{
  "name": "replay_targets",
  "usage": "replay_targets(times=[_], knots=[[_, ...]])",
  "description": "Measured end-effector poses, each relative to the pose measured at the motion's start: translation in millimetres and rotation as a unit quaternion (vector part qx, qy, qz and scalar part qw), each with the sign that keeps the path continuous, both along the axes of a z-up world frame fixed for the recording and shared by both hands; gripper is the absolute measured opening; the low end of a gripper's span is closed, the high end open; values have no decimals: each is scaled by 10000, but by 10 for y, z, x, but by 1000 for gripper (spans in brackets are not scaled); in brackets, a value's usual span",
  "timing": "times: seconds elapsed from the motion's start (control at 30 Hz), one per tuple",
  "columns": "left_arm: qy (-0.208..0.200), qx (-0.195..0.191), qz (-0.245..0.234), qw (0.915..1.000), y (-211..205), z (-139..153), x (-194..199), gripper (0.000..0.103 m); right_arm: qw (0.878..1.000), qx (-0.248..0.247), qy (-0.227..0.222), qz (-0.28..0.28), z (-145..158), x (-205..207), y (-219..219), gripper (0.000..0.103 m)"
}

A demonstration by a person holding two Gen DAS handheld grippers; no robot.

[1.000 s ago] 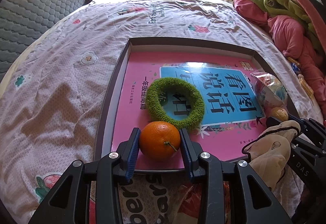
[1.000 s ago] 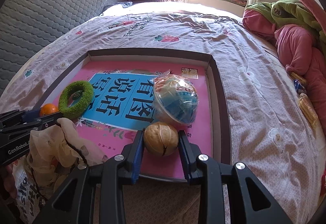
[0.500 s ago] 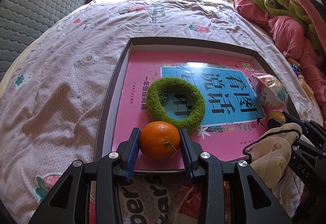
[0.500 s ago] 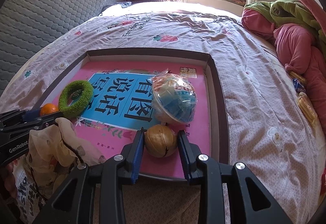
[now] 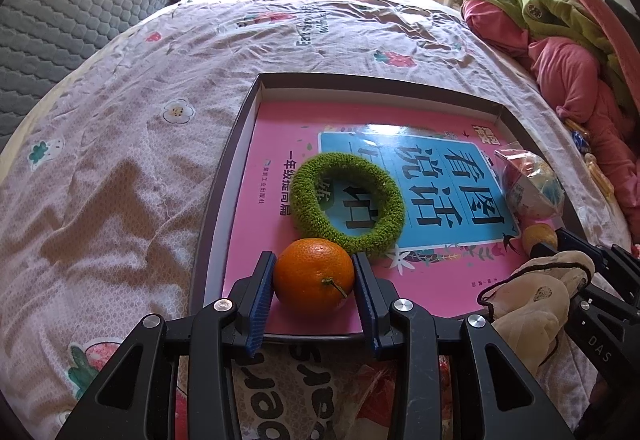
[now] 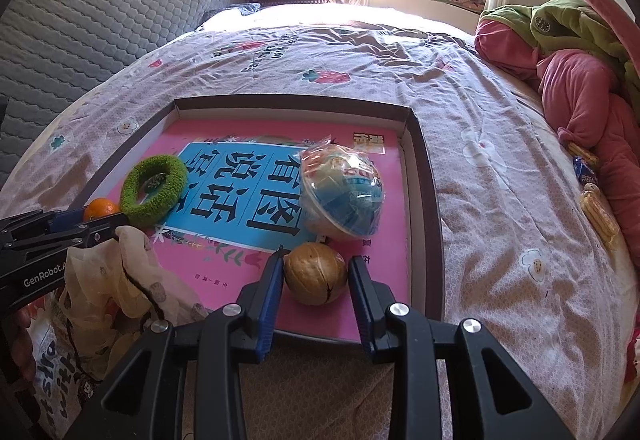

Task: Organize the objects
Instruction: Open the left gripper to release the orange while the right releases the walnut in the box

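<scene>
A shallow dark tray (image 5: 224, 176) (image 6: 424, 176) lies on the bed, lined with a pink and blue book (image 5: 440, 176) (image 6: 240, 176). My left gripper (image 5: 314, 276) (image 6: 94, 222) is shut on an orange (image 5: 312, 276) (image 6: 100, 208) at the tray's near left corner, just in front of a green fuzzy ring (image 5: 348, 200) (image 6: 154, 188). My right gripper (image 6: 316, 272) (image 5: 560, 240) is shut on a brown walnut (image 6: 316, 274) (image 5: 538, 234) over the book's near right part. A plastic-wrapped ball (image 6: 340, 192) (image 5: 532, 180) sits just behind the walnut.
A beige cloth (image 5: 536, 292) (image 6: 120, 272) hangs between the two grippers. The floral bedspread (image 5: 120, 160) surrounds the tray. Pink and green bedding (image 6: 580, 80) is piled at the right, with small snack packets (image 6: 596, 208) beside it. A grey quilted headboard (image 6: 80, 20) stands at the left.
The walnut in my right gripper sits very slightly lower over the book. The left gripper and the orange have not moved.
</scene>
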State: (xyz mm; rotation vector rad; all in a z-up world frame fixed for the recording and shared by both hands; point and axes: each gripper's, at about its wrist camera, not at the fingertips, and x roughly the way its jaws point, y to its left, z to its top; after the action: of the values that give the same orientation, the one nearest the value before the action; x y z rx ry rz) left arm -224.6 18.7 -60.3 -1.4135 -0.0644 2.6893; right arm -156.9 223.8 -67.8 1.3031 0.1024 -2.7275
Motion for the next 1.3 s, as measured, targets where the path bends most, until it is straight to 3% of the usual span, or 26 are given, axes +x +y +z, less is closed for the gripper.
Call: replay_targets(times=[0.83, 0.97, 1.3], knots=[[401, -32, 32, 9992, -34, 206, 83, 45, 9999, 70, 141, 28, 114, 99, 30, 39], [520, 4, 26, 9986, -52, 265, 118, 53, 9998, 58, 189, 30, 140, 117, 27, 40], [702, -161, 124, 9973, -125, 417, 221, 59, 9993, -33, 362, 40, 254, 179, 13, 44]])
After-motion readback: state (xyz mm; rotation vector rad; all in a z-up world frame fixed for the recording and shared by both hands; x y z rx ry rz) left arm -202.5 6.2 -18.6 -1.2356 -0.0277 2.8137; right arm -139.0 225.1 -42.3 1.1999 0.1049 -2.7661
